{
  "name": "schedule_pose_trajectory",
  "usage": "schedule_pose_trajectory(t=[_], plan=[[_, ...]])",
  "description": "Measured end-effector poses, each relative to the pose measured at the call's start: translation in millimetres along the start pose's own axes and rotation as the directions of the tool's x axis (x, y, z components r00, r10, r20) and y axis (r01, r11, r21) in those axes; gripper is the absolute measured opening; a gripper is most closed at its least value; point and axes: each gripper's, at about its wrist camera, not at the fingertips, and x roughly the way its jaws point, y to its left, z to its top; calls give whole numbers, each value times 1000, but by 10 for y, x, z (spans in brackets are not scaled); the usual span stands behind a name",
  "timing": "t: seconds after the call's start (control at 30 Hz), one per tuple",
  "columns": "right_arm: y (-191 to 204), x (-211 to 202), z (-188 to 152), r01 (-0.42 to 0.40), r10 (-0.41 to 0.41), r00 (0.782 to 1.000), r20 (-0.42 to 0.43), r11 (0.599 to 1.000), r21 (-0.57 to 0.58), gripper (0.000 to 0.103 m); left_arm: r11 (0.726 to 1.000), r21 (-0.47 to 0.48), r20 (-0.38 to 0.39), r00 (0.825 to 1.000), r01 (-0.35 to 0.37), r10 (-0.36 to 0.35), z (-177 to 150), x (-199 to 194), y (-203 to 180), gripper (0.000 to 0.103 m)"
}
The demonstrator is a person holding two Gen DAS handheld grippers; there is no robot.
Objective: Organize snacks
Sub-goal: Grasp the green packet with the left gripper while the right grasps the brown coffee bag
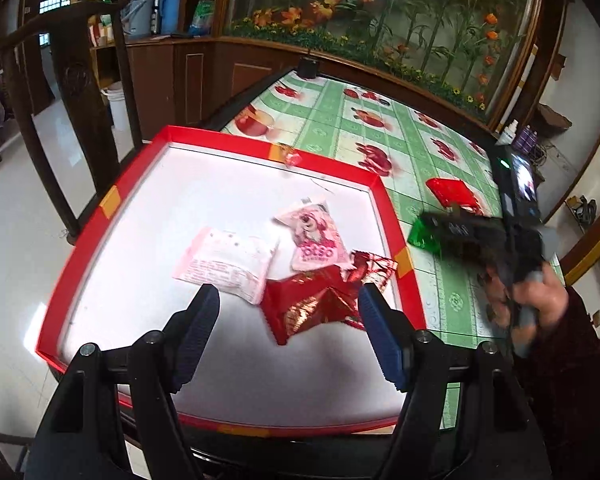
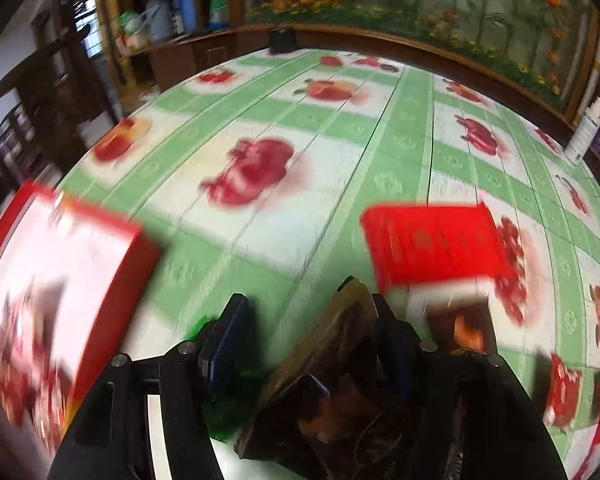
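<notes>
A red-rimmed tray [image 1: 112, 196] with a white floor holds a pink-white packet [image 1: 228, 266], a pink cartoon packet [image 1: 316, 236] and a red-gold packet [image 1: 316, 304]. My left gripper [image 1: 288, 296] hovers open over the tray's near part, and the red-gold packet lies below its fingertips. My right gripper [image 2: 312, 308] is shut on a dark brown packet with green edges [image 2: 340, 364]. In the left wrist view that gripper [image 1: 452, 232] hangs just right of the tray with the packet's green edge [image 1: 424, 236] at its tip. A flat red packet [image 2: 432, 248] lies on the tablecloth ahead of it.
The table has a green-and-white fruit-print cloth [image 2: 340, 152]. A small red candy [image 1: 292, 157] rests on the tray's far rim. More red packets [image 2: 564, 396] lie near the right edge. A white bottle [image 2: 584, 132] and a phone [image 1: 522, 184] stand at the right. A dark chair [image 1: 72, 92] stands left.
</notes>
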Motion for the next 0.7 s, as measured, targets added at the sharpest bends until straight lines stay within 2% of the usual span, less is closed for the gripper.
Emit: schedule_pose_trajectory(t=[0.13, 0.17, 0.23, 0.27, 0.3, 0.33, 0.43, 0.47, 0.53, 0.6, 0.7], plan=[[-129, -344, -453, -61, 60, 997, -43, 998, -24, 62, 999, 48, 2, 1000, 23, -23, -27, -15, -166, 72], [-225, -517, -629, -119, 118, 992, -42, 993, -15, 62, 997, 72, 0, 999, 35, -35, -41, -15, -248, 71], [-388, -789, -839, -205, 205, 979, 3, 979, 22, 64, 993, 106, -4, 998, 55, -55, -59, -4, -367, 72], [-557, -1037, -1002, -263, 259, 963, 67, 964, 46, 64, 989, 129, -8, 997, 72, -72, -70, 2, -459, 71], [-657, -1172, -1083, -279, 272, 957, 104, 959, 56, 64, 984, 156, -15, 996, 90, -89, -85, 5, -565, 71], [-765, -1301, -1164, -274, 263, 955, 140, 959, 67, 68, 978, 181, -21, 995, 104, -102, -102, 11, -659, 71], [-1185, -1622, -1378, -127, 95, 969, 228, 983, 133, 74, 949, 279, -32, 989, 148, -144, -148, 27, -1013, 71], [-1394, -1695, -1455, -79, 33, 970, 240, 980, 185, 74, 937, 313, -32, 988, 156, -154, -164, 32, -1132, 71], [-1705, -1750, -1564, -43, -27, 972, 234, 957, 287, 74, 914, 374, -26, 987, 159, -161, -181, 53, -1337, 71], [-1942, -1783, -1662, -57, -41, 968, 248, 926, 374, 75, 899, 414, -18, 989, 140, -146, -162, 132, -1500, 71], [-2125, -1761, -1838, -155, 26, 960, 279, 880, 450, 76, 892, 433, -61, 992, 126, -111, -103, 372, -1665, 71]])
